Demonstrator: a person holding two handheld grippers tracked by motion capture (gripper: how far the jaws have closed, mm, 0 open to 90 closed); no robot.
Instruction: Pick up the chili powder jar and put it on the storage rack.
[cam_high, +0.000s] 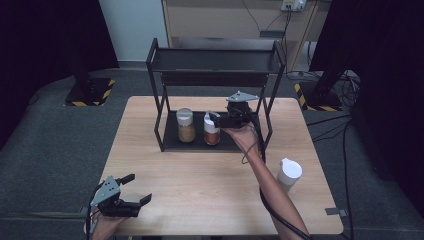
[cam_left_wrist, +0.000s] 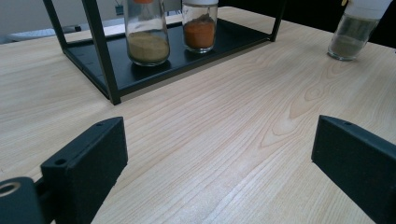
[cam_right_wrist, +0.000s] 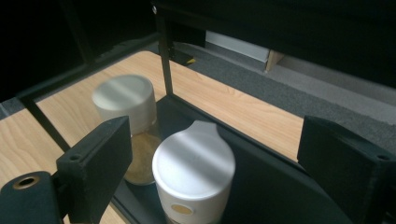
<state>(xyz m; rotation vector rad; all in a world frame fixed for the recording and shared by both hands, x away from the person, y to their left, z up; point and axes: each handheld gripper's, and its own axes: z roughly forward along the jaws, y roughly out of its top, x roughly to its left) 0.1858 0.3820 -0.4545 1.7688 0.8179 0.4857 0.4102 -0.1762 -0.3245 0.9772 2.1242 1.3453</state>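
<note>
A black two-tier rack (cam_high: 215, 61) stands at the back of the wooden table (cam_high: 200, 175). On its lower shelf stand two white-lidded jars: one of tan powder (cam_high: 185, 125) and, to its right, one of orange powder (cam_high: 212, 133). My right gripper (cam_high: 214, 118) hovers just above the orange jar's lid (cam_right_wrist: 194, 163), open, its jaws wide to either side and clear of it. The tan jar (cam_right_wrist: 128, 116) shows behind the left jaw. My left gripper (cam_high: 140, 188) rests open and holds nothing near the table's front left corner, facing the rack (cam_left_wrist: 105, 70) and both jars (cam_left_wrist: 147, 42) (cam_left_wrist: 200, 30).
A third white-lidded jar (cam_high: 288, 174) of grey-green powder stands on the table at the right, also seen as the far jar (cam_left_wrist: 350, 37) in the left gripper view. The rack's upper shelf is bare. Grey carpet and cables surround the table.
</note>
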